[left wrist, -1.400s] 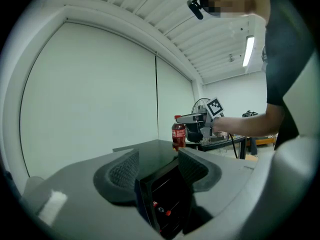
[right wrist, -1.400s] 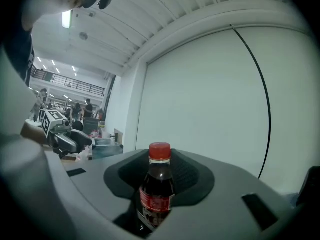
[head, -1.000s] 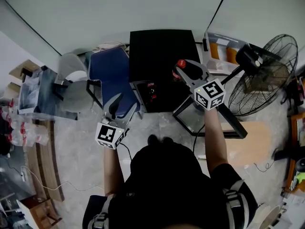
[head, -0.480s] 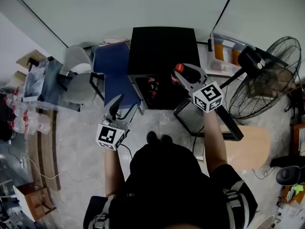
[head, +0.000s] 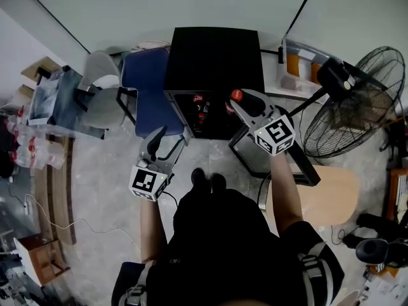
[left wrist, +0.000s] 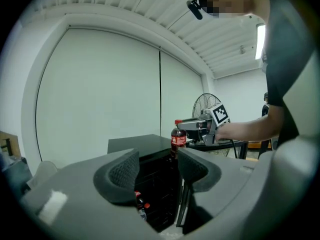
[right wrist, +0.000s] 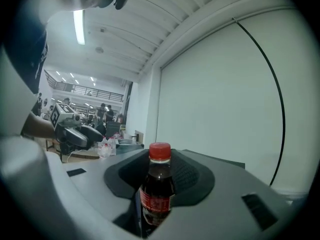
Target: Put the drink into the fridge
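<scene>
Right hand-held gripper [head: 243, 104] gripping one bottle [right wrist: 157, 191], one fridge [head: 213, 59]

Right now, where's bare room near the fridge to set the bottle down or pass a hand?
Free: fridge top, bare; floor left of the left gripper. Crowded: bottles inside it, chair beside its left, fan at right.

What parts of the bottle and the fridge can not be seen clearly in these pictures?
Bottle base: right gripper view, hidden by the right claw.
Fridge shelves: head view, too dark and small.
Bottle label print: both gripper views, blurred or too small.
</scene>
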Available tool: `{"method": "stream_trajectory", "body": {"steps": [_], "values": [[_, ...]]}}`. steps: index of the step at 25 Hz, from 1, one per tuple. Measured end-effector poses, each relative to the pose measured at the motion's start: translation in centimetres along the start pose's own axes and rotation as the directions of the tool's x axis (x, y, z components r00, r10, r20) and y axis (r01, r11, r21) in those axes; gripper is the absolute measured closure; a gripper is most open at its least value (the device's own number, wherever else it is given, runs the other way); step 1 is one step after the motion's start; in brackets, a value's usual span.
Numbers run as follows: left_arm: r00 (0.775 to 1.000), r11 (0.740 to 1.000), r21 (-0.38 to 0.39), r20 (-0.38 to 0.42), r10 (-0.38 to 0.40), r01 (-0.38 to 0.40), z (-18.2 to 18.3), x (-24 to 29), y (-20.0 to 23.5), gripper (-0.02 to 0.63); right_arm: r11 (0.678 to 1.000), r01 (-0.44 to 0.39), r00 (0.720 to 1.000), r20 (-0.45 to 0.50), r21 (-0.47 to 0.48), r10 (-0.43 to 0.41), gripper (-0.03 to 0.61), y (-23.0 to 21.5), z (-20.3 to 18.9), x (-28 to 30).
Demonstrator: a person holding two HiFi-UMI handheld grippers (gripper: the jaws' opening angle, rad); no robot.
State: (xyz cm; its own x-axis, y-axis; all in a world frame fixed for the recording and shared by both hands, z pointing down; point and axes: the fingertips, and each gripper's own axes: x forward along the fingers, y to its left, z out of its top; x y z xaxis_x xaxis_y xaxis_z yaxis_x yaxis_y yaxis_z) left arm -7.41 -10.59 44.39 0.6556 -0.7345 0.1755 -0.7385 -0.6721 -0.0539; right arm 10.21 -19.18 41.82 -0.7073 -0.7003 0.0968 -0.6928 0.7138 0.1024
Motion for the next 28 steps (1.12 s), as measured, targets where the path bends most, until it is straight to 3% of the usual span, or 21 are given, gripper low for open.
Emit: {"method": "stream_trajectory", "body": {"steps": [8, 15, 21, 28], "values": [[1.000, 1.000, -0.011, -0.010, 0.006, -0.006, -0.8, -0.5, -1.6, 0.376, 1.000, -0.015, 1.000, -0.027, 0.022, 0.016, 0.445, 1.5, -2.1, -1.2], [1.000, 1.000, -0.008, -0.009, -0.022, 0.022, -1.0, -1.4, -0.9, 0.376, 0.998, 0.030, 0.998, -0.048, 0.049, -0.028, 0.445, 2.8, -3.6, -1.6], [0.997, 0.997, 0.004, -0.010, -0.071, 0.071, -1.0, -1.6, 0.6, 0.376, 0.996, 0.039, 0.997, -0.072, 0.082, -0.033, 0.445, 5.1, -5.2, -1.1], [0.989, 0.989, 0.018, -0.013, -0.146, 0.147, -1.3, -1.8, 2.7, 0.376, 0.989, 0.104, 0.990, -0.107, 0.108, -0.092, 0.445, 7.3, -7.0, 0.0]]}}
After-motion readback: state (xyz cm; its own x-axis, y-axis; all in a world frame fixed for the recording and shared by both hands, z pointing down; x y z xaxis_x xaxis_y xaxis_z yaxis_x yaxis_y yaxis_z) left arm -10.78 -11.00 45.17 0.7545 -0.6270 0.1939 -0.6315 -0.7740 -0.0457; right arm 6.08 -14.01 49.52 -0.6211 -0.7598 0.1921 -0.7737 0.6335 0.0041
